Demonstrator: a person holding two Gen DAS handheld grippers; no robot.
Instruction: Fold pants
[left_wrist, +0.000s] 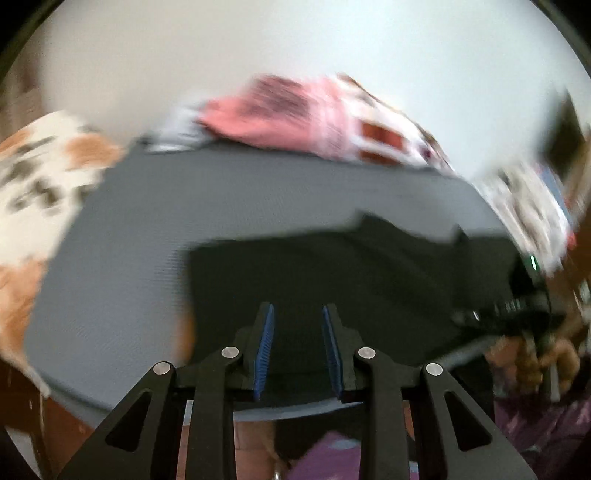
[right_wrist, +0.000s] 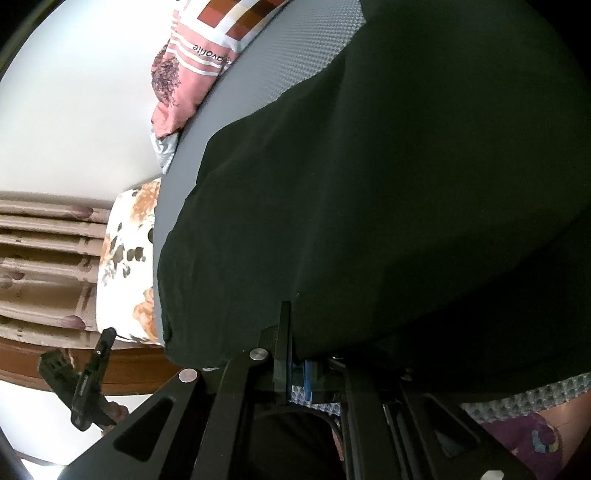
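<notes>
My right claw (right_wrist: 295, 365) is clamped on the near hem of the black pants (right_wrist: 369, 192), which lie folded on the grey mat (right_wrist: 236, 110); my left claw (left_wrist: 298, 347) stands narrowly parted and empty above them. If the right tugs, the fold could slide or bunch. The pink pillow (left_wrist: 280, 107) beyond the pants and the floral pillow (right_wrist: 125, 258) off their end crowd the mat's edges.
</notes>
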